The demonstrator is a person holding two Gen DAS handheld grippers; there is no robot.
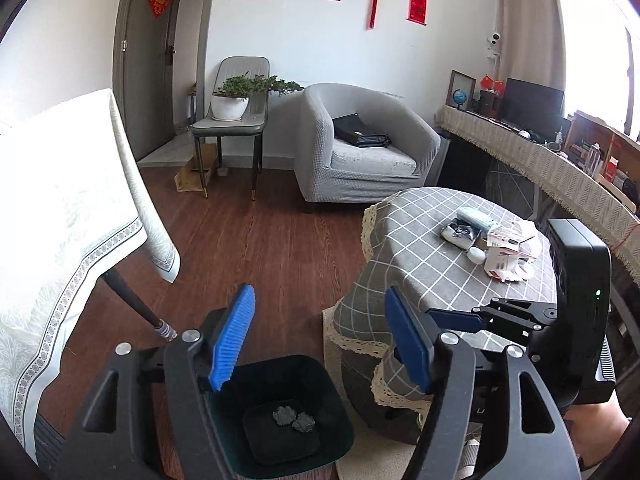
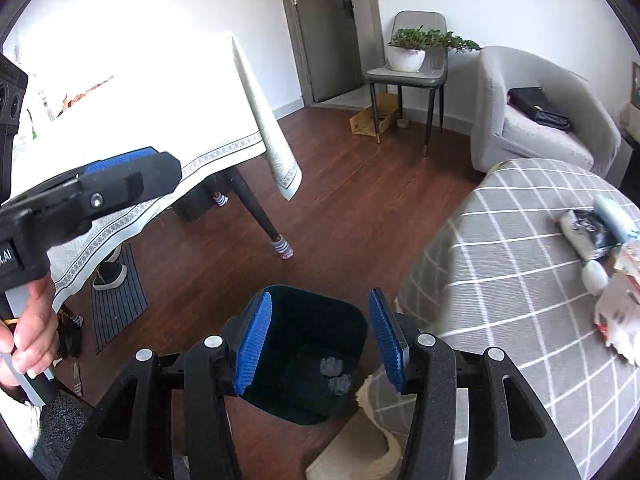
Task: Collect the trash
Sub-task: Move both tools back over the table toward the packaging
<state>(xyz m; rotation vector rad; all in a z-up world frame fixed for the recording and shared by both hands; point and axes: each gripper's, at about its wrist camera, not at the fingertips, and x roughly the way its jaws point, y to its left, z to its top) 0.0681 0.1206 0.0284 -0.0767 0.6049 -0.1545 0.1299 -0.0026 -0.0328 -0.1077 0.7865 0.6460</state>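
A dark green bin [image 1: 332,396] stands on the wood floor beside the round checked-cloth table [image 1: 420,232]. Two grey crumpled wads [image 1: 294,419] lie at its bottom, also seen in the right wrist view as wads [image 2: 336,374] inside the bin [image 2: 352,324]. My left gripper [image 1: 320,340] hangs above the bin, open, nothing between its blue pads. My right gripper [image 2: 320,346] is likewise over the bin with its pads apart and empty. Torn white packaging and wrappers [image 1: 506,250] lie on the checked table, at the right edge as packaging [image 2: 616,312] in the right wrist view.
A table with a white cloth [image 1: 60,200] stands left, its dark leg [image 2: 260,216] near the bin. A grey armchair [image 1: 360,148], a chair with a potted plant [image 1: 230,108] and a cardboard box [image 2: 376,118] lie beyond. A striped mat [image 2: 116,304] and a person's shoe [image 2: 110,276] are under the white table.
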